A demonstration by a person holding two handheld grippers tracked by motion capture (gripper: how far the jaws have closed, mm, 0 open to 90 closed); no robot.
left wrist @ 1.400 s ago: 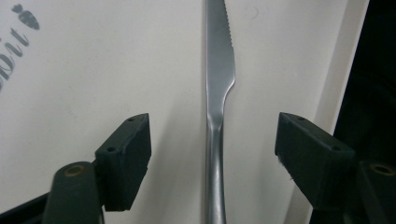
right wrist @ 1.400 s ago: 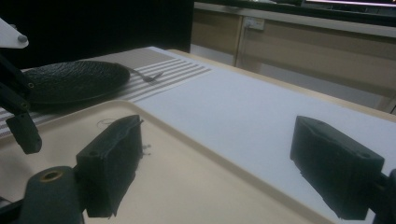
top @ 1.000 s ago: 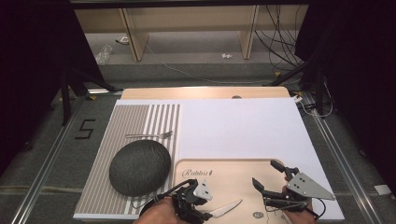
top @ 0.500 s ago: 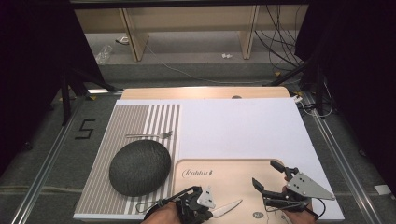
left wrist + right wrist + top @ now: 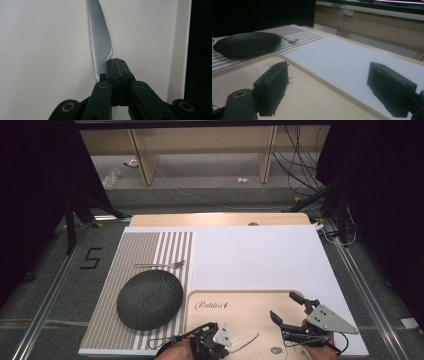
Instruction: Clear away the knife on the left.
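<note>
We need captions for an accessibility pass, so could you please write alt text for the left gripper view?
The left gripper, its two black jaws pressed together, is shut on a table knife. The shiny blade, serrated along its right edge, runs up from the jaws and out of the top of the frame, above a pale cream surface.

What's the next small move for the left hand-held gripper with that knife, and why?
Probably lift the knife off the tray and carry it toward the striped placemat. The left hand-held gripper is shut on the knife near its handle end, the blade lies over the tray, and the plate and fork already sit on the placemat.
</note>
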